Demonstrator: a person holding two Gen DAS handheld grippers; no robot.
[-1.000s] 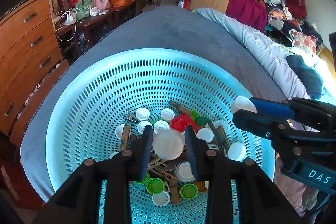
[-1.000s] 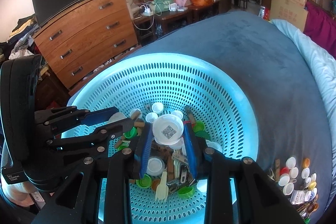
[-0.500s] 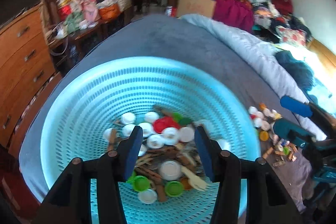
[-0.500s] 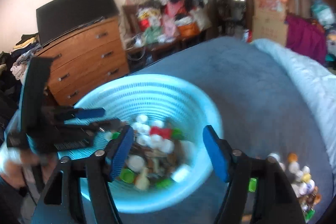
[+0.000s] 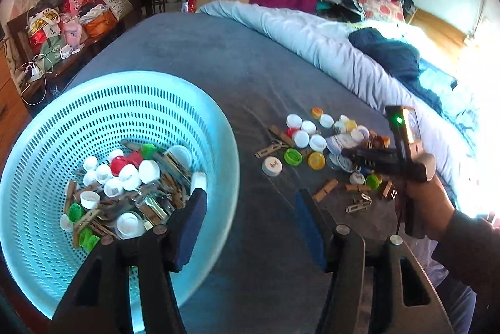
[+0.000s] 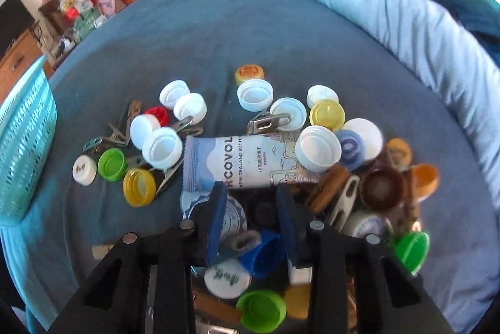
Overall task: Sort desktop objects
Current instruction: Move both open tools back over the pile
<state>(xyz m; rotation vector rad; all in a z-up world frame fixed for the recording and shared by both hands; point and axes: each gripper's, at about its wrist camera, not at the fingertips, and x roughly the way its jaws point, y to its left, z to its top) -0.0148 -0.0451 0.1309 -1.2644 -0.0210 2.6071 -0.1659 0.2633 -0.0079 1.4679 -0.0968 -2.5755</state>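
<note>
**Right gripper over the loose pile, left beside the basket**

The snack packet [image 6: 247, 160] lies flat on the bed [image 6: 193, 30] in the middle of the pile of caps [image 6: 162, 146], its long axis running left to right in the right wrist view, printed side up. A white cap [image 6: 318, 148] rests on its right end and a metal clip [image 6: 268, 123] lies along its top edge. The right gripper [image 6: 251, 224] hangs just near of the packet, jaws apart, holding nothing. To the left stands the basket [image 5: 175, 102], holding caps and wooden pegs [image 5: 170, 180]. The left gripper [image 5: 250, 227] is spread wide and empty at the basket's right rim.
</note>
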